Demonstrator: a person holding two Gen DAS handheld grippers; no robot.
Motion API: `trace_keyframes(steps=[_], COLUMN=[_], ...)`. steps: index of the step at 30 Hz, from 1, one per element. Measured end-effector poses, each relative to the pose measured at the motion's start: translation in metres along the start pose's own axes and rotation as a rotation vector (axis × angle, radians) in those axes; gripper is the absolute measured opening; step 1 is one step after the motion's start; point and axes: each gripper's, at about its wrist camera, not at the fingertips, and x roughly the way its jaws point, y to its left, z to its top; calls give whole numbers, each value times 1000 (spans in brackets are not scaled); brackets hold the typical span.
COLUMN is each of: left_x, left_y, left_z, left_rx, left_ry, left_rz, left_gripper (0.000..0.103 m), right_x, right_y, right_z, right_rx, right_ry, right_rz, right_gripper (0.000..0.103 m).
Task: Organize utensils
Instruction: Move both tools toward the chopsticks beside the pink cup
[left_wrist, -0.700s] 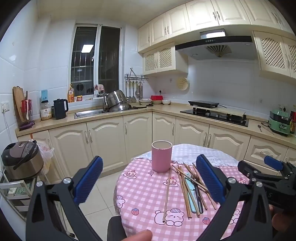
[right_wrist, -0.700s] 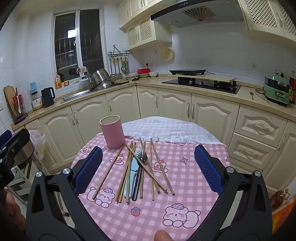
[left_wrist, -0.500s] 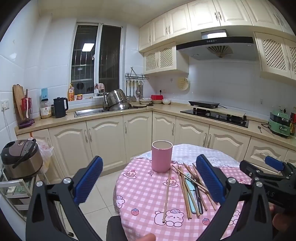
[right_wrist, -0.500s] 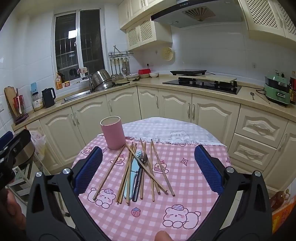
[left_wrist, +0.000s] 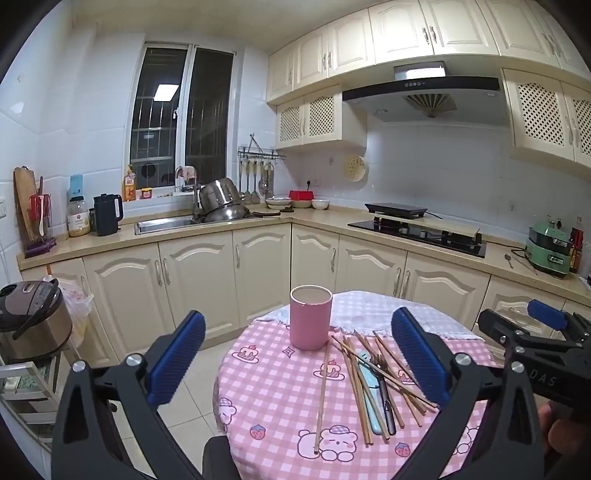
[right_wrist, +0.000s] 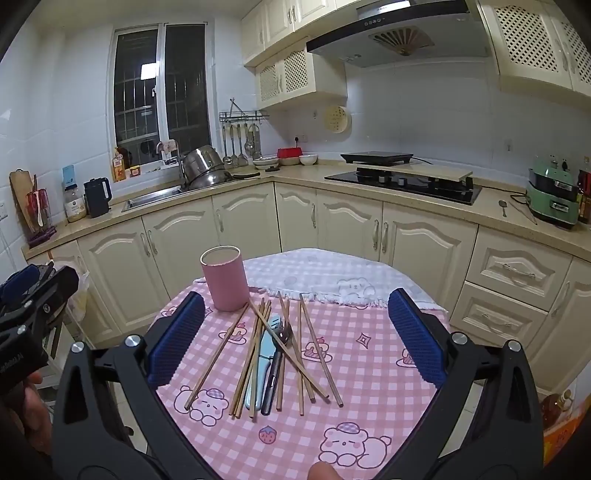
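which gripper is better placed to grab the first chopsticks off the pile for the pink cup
Right, probably. The right gripper is open with the chopsticks centred between its jaws. The left gripper faces the pink cup, with most of the pile off toward its right finger.

- The left gripper has a black frame with long slots cut in each arm.
- Its two pads are blue and finely ribbed.
- Round silver screws sit at the joints.
- The right gripper has the same black frame, blue ribbed pads and silver screws.
- Pale letters are printed on the side of each black body.
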Motion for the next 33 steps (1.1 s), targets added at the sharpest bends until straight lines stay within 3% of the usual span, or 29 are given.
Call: trace_keyframes(steps=[16, 33], left_x=[14, 95], left_y=[-1, -7], left_z=[0, -15], left_rx=[18, 73], left_ry=[16, 204], left_rz=[1, 16], left_gripper=[99, 99], right_x=[6, 76], right_y=[0, -22], right_z=[1, 5], right_rx=[-16, -62], right_ry=[-2, 165], right_rz=[-3, -5], right_gripper=[97, 97])
